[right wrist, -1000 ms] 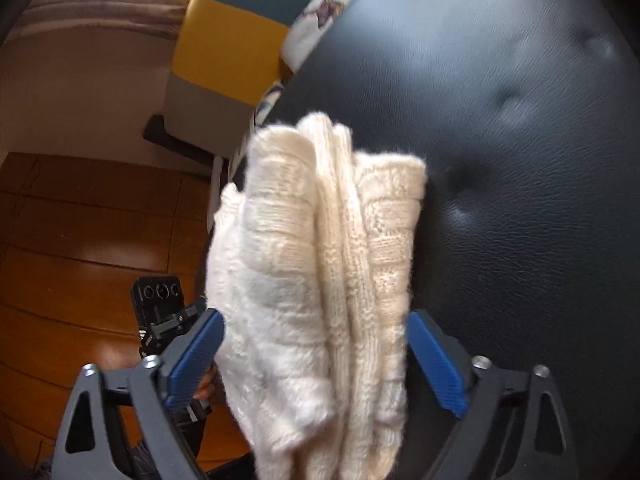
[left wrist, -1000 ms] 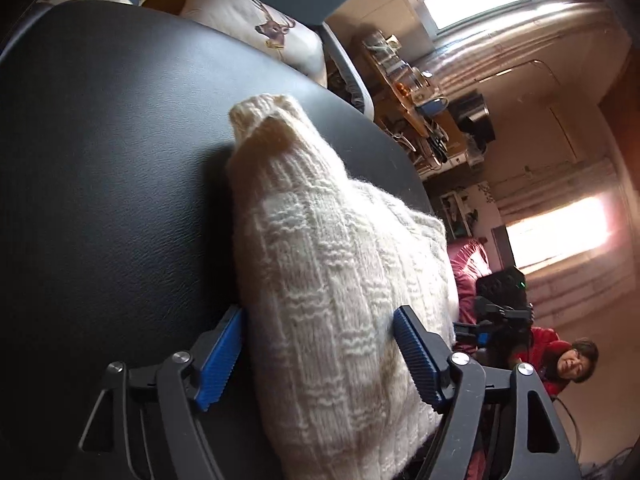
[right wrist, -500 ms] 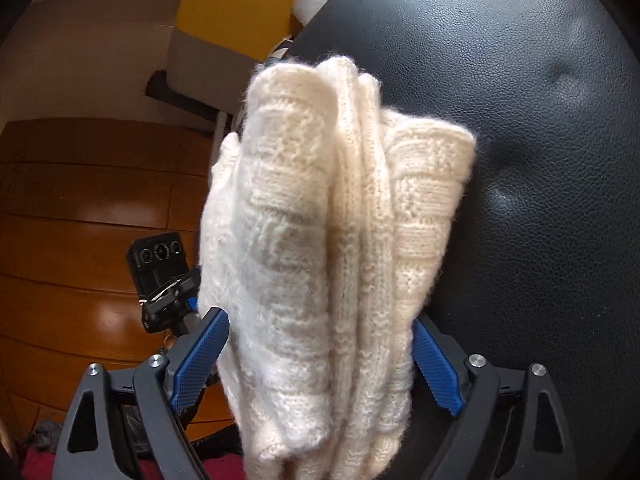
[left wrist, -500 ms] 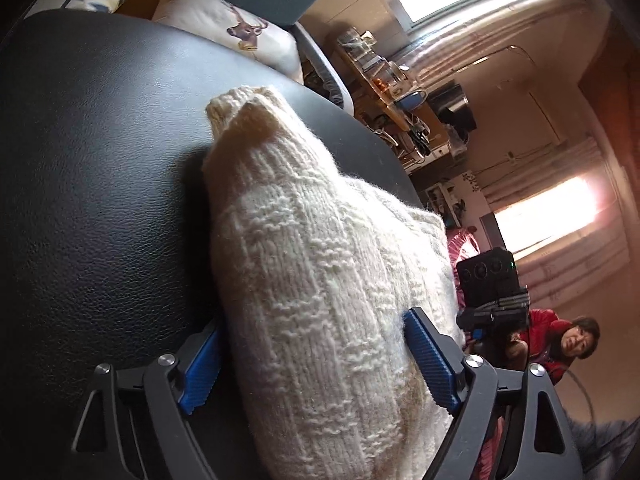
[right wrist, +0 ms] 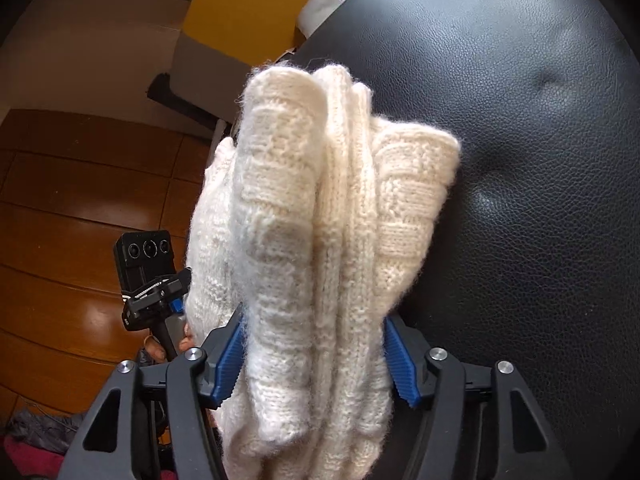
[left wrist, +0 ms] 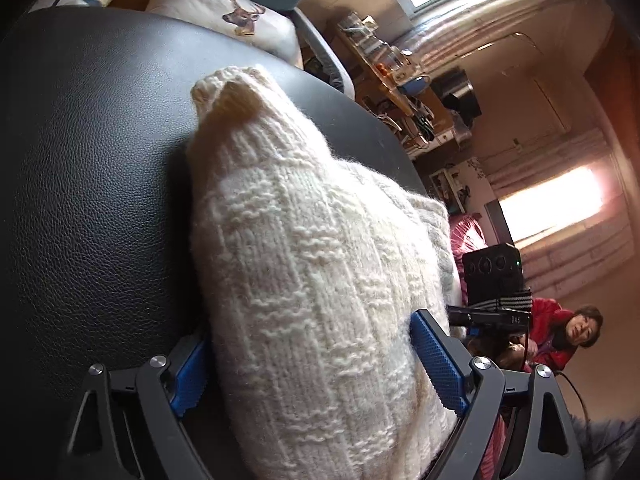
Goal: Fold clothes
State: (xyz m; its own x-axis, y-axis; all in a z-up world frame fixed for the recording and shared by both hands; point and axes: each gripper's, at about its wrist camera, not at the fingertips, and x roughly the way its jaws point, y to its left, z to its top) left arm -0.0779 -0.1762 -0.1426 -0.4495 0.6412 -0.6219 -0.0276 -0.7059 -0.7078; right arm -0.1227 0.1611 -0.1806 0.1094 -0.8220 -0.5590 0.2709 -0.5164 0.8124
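1. Folded already into a thick bundle of several layers: the cream-white knitted wool sweater (left wrist: 312, 280), seen also in the right wrist view (right wrist: 320, 240) with at least three folded edges side by side.
2. Resting against the black padded leather seat (left wrist: 100, 160), at its edge, with brown wooden floor (right wrist: 80, 200) visible beyond on the one side; whether fully lying on the seat or partly lifted, cannot be told.
3. Left tool (left wrist: 312, 364): blue ribbed pads set wide, one on each side of the bundle, pressing into the wool; holding the sweater across its thickness.
4. Right tool (right wrist: 316, 360): pads also spread by the thick bundle and closed upon it from both sides, from the opposite end.
5. Long axis of the bundle: running away from each camera, along the fingers; in the left view a narrow knitted end pointing to the deer-printed cushion (left wrist: 232, 16) at the far edge of the seat.
6. Judged progress: folding nearly complete, main folds made. Probably left: to lay the bundle flat on the seat, release both tools, perhaps press the layers even.
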